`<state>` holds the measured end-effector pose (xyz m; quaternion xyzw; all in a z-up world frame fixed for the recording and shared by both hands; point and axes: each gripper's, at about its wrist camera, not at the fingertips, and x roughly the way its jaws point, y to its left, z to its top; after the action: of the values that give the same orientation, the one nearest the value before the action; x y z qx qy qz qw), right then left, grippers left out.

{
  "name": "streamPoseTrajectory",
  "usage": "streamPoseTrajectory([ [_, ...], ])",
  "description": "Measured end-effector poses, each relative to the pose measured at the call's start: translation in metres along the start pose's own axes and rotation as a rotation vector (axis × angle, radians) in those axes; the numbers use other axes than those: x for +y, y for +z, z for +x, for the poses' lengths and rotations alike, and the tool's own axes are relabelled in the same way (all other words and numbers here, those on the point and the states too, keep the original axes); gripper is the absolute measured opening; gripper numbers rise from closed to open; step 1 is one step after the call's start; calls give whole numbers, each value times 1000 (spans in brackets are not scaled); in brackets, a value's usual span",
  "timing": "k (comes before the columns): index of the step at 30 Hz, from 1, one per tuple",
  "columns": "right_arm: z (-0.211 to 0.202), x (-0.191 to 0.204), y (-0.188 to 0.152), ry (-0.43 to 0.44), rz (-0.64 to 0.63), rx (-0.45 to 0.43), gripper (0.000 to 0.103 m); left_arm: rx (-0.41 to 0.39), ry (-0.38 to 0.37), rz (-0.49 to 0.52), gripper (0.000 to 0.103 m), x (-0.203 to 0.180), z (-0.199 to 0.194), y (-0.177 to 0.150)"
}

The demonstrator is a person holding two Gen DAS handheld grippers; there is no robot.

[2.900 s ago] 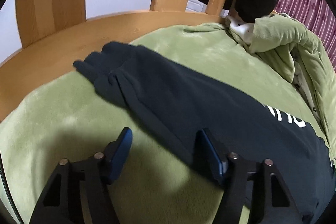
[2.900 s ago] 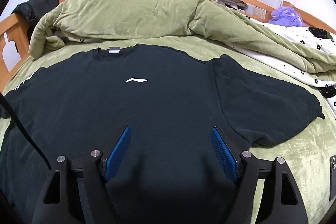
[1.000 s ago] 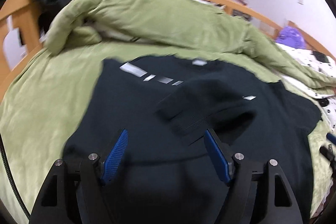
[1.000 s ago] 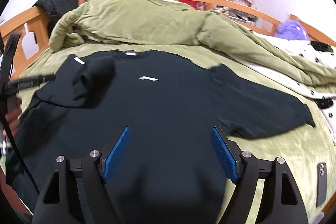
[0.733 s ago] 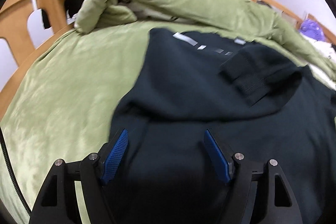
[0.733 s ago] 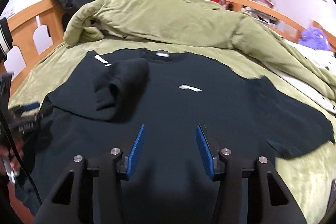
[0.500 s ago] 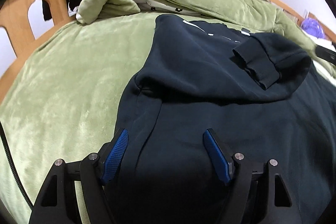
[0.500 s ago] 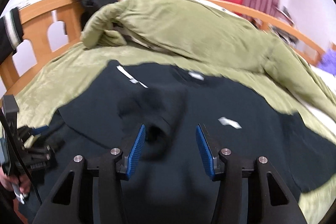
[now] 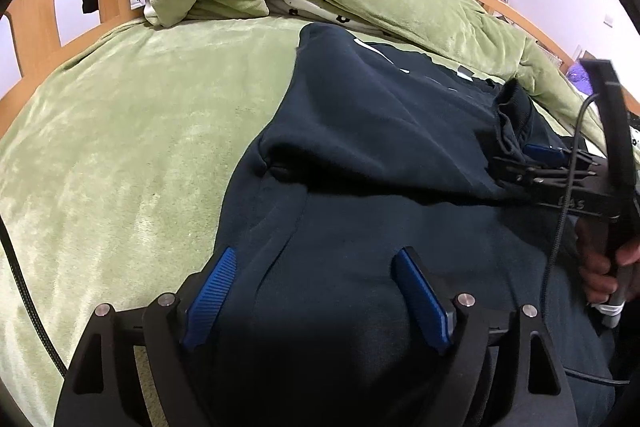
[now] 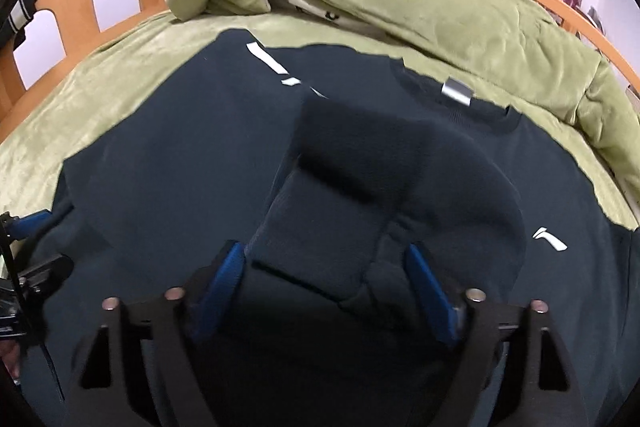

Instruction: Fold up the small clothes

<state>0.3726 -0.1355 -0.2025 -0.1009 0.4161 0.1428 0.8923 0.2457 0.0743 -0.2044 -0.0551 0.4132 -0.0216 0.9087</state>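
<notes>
The folded-in sleeve cuff [image 10: 320,227] of the dark sweatshirt [image 9: 360,131], spread on the green bed cover [image 9: 120,131], lies between the opening jaws of the right gripper [image 10: 326,287], unpinched. Its long axis runs away from that gripper toward the collar. The left gripper [image 9: 312,291], also opening and empty, hovers farther off over the side seam.

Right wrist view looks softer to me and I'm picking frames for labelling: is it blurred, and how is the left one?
Right wrist view: motion-smeared, sweatshirt edges and folded sleeve soft. Left wrist view: sharp, but the sweatshirt near the left gripper lies in dark shadow; fisheye bends the bed frame.
</notes>
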Motion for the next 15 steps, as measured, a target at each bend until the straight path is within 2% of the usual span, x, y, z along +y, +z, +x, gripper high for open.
streamPoseTrajectory([
  [3,4,2,-2,-16,-5,-1,84,3,-2,2,83,0,1,0],
  [4,4,2,-2,-21,-3,-6,76,3,-1,3,83,1,1,0],
  [5,2,1,-1,-34,4,-17,55,4,-1,4,83,1,1,0],
  [6,0,-3,0,-56,13,-29,44,4,-1,4,84,1,1,-1],
  [7,-1,-7,1,-62,22,-31,26,5,0,6,84,1,1,-1],
  [8,-4,-14,2,-46,38,-36,17,6,2,7,84,1,2,-1],
  [11,-29,-42,4,-4,113,-107,8,6,6,11,84,1,2,-2],
  [15,-75,-93,-5,-54,220,-209,9,6,13,16,84,0,3,-2],
])
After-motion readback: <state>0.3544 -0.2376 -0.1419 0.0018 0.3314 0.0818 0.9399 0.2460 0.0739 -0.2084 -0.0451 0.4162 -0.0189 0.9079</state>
